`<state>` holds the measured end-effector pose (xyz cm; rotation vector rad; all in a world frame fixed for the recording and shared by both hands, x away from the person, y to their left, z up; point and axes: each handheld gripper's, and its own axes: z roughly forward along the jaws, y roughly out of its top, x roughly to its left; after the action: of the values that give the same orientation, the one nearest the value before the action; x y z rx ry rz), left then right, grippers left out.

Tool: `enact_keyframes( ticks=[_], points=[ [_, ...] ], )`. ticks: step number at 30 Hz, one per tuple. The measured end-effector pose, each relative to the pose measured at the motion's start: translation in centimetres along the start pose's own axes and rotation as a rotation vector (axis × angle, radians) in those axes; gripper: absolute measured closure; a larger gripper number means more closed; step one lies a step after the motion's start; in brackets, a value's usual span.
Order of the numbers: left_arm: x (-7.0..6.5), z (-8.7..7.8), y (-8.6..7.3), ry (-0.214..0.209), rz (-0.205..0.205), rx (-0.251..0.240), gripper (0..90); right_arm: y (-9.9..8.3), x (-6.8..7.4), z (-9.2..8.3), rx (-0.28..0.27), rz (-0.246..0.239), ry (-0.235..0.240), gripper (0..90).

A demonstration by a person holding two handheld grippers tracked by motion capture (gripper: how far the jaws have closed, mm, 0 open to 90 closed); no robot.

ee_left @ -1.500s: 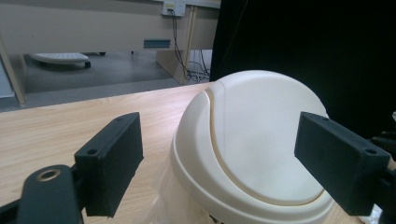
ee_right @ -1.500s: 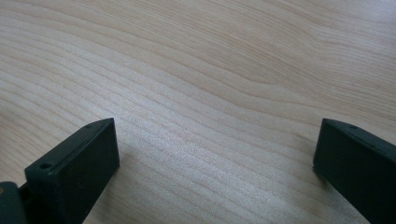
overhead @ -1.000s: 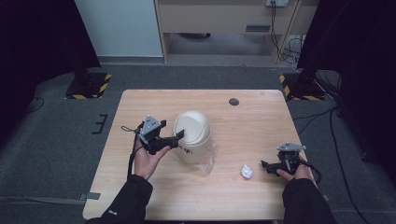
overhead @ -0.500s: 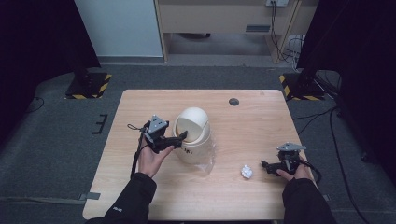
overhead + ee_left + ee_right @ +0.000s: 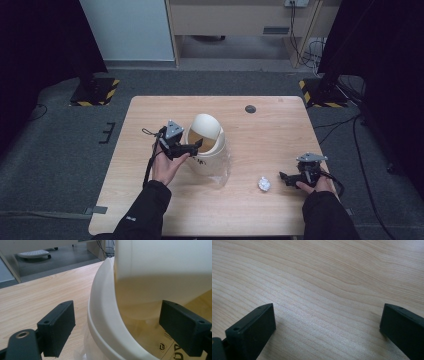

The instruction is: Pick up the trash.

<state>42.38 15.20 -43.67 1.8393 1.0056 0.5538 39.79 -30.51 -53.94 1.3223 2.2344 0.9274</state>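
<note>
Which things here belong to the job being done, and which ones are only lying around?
Likely part of the job:
- white bin with swing lid tipped open
- left gripper at the bin's opening, jaws open astride its rim
- crumpled paper ball
- right gripper, open, beside the ball

Just lying about:
- small dark disc at the table's far edge
- cables on the floor

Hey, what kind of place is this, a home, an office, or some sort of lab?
Probably a lab or recording studio: a lone wooden table on grey carpet, black curtains on both sides, and hazard-striped stand bases with cables beside it.
</note>
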Motion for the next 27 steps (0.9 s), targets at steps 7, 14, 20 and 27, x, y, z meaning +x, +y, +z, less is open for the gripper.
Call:
enact_keyframes(
  ticks=[7, 14, 20, 27],
  points=[
    [0.0, -0.6, 0.0, -0.017, 0.003, -0.006, 13.2, 0.0, 0.0, 0.0, 0.0, 0.0, 0.0, 0.5],
    [0.1, -3.6, -0.2, -0.04, 0.003, -0.066, 12.8, 0.0, 0.0, 0.0, 0.0, 0.0, 0.0, 0.5],
    [-0.3, -6.5, -1.7, -0.063, -0.001, -0.108, 13.5, 0.0, 0.0, 0.0, 0.0, -0.001, 0.002, 0.5],
    [-1.3, -7.6, -2.9, -0.084, 0.004, -0.101, 13.8, 0.0, 0.0, 0.0, 0.0, -0.001, 0.002, 0.5]
  ],
)
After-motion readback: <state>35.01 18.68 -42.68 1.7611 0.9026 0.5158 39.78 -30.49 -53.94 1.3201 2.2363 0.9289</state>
